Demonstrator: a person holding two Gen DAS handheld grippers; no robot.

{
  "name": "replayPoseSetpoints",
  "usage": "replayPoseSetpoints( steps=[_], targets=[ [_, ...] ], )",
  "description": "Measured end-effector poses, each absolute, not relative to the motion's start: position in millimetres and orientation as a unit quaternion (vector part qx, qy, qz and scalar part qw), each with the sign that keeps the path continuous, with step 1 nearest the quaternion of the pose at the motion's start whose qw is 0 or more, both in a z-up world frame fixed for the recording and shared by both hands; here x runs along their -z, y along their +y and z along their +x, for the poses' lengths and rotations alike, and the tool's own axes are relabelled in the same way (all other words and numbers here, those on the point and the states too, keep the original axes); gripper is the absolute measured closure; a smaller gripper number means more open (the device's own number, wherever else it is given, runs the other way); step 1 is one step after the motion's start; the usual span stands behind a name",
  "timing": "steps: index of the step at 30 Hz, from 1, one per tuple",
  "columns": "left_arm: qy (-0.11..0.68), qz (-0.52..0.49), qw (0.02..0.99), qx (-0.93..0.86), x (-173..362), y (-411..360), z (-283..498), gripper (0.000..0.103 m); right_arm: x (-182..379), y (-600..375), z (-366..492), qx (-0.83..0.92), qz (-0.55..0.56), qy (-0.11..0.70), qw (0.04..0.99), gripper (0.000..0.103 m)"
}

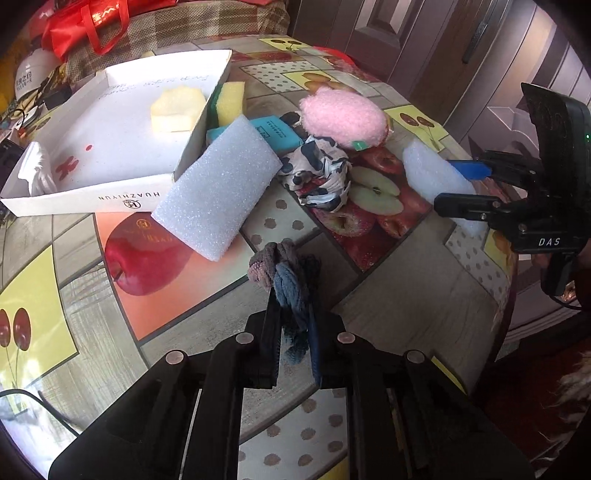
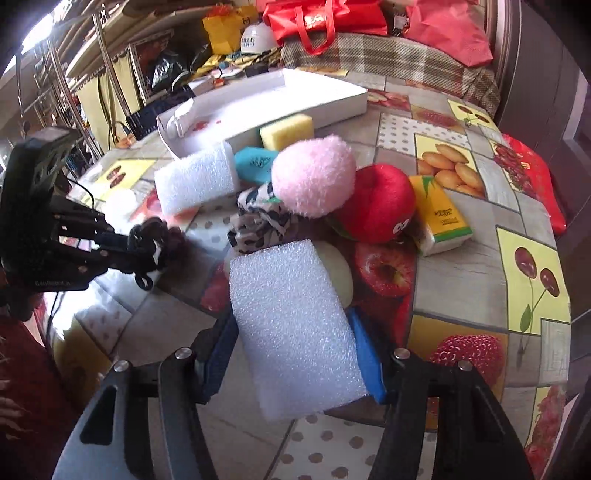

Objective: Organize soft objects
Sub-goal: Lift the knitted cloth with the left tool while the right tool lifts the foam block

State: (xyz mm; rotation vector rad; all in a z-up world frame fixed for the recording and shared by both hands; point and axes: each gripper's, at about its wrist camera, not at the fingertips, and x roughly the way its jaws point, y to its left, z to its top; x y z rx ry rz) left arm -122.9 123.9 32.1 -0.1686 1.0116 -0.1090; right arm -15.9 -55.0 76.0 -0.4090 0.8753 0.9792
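Note:
My left gripper is shut on a knotted grey-blue cloth and holds it above the table; both also show in the right wrist view. My right gripper is shut on a white foam block, also seen in the left wrist view. A white box at the back left holds a pale yellow sponge. Beside it lie another white foam block, a yellow sponge, a teal packet, a pink plush and a spotted cloth.
A red plush apple and a yellow tissue pack lie right of the pink plush. A fruit-pattern cloth covers the round table. Red bags, a white helmet and clutter stand behind the box. A door is at far right.

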Motion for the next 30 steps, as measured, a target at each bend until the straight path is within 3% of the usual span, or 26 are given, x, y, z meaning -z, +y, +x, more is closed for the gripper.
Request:
replayPoseSetpoints(
  steps=[10, 21, 30],
  targets=[
    [0.334, -0.083, 0.939, -0.023, -143.7, 166.0, -146.8, 0.091, -194.6, -69.5, -3.8, -0.440, -0.029, 0.277, 0.854, 0.043],
    [0.152, -0.074, 0.973, -0.157, -283.0, 259.5, -218.8, 0.091, -292.6, -54.5, -4.1, -0.458, 0.043, 0.162, 0.873, 0.043],
    [0.083, -0.049, 0.977, -0.190, -328.7, 280.4, -245.6, 0.091, -340.1, -32.2, -8.2, -0.467, 0.077, 0.095, 0.876, 0.043]
  ],
)
